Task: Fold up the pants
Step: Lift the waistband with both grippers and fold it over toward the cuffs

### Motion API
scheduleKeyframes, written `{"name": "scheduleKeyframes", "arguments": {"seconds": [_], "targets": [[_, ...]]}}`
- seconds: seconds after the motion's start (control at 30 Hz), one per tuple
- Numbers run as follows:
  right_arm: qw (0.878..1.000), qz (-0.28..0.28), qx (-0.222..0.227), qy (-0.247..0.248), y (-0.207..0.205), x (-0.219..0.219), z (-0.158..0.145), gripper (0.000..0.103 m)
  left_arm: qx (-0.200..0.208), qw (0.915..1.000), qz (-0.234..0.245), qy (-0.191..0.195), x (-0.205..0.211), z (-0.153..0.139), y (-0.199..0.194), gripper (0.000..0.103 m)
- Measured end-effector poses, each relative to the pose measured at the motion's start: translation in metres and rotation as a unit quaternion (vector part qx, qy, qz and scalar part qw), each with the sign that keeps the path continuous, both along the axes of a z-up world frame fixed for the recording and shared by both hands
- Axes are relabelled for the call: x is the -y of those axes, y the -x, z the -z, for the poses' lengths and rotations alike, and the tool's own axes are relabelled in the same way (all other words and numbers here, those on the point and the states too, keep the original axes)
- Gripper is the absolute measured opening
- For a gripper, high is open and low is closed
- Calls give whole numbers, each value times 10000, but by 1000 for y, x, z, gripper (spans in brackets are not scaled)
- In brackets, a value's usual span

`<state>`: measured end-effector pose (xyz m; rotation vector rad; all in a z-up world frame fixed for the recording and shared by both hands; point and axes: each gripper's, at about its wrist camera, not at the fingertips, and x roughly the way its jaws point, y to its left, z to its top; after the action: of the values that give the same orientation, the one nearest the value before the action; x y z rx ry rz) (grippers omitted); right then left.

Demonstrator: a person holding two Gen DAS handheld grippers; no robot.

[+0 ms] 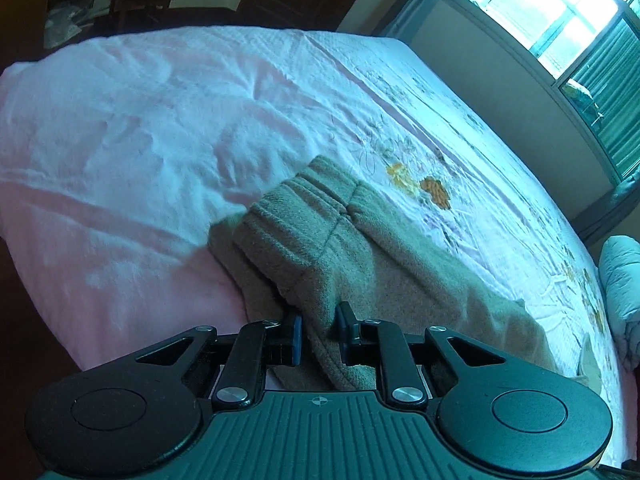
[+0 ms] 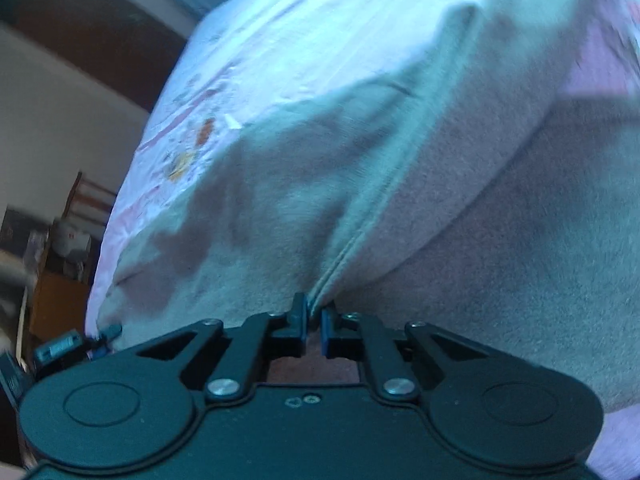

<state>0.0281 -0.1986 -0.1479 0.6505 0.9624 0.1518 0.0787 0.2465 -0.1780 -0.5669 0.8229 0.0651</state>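
Left gripper point(image 1: 319, 330): jaws part-open with pants point(image 1: 360, 264) cloth bunched between them, so no free gap there. Ahead and to its left, open bedspread point(image 1: 140, 140), flat and wide, room to pass. Ahead-right, the pants run on across the bed; beyond them a rolled blanket point(image 1: 622, 280) sits at the far right edge. Wall and window point(image 1: 560, 12) stand past the bed, well apart.

Right gripper point(image 2: 315, 320): jaws nearly together on a pants seam; cloth fills everything ahead and to the right. To its left, a strip of bare bedspread, then furniture point(image 2: 60, 272) past the bed edge.
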Motion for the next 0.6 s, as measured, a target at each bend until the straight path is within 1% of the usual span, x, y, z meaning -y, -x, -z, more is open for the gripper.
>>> {"name": "scheduleKeyframes", "arguments": {"seconds": [0.03, 0.13, 0.23, 0.27, 0.33, 0.37, 0.43, 0.5, 0.6], "targets": [[9999, -80, 129, 69, 2, -5, -6, 0, 18, 10000, -14, -30, -3, -2, -3, 18], [9985, -348, 405, 74, 7, -20, -23, 0, 74, 9999, -108, -63, -14, -7, -8, 18], [9958, -649, 591, 256, 13, -38, -33, 0, 33, 9999, -49, -95, -20, -7, -9, 18], [9953, -699, 606, 295, 15, -41, -33, 0, -4, 10000, -12, -88, -19, -5, -8, 18], [9935, -771, 645, 525, 20, -45, -29, 0, -35, 9999, 45, -97, -17, 0, -4, 18], [9936, -773, 597, 564, 19, -46, -26, 0, -49, 9999, 58, -100, -16, 3, -2, 18], [9951, -713, 433, 535, 18, -44, -19, 0, -87, 10000, 38, 20, -15, 7, 2, 18], [9940, -727, 438, 685, 23, -41, -17, 0, -75, 9999, 29, 113, -15, 6, 8, 18], [9935, -691, 475, 768, 25, -39, -17, 0, -43, 9999, 58, 124, -13, 5, 14, 18]]}}
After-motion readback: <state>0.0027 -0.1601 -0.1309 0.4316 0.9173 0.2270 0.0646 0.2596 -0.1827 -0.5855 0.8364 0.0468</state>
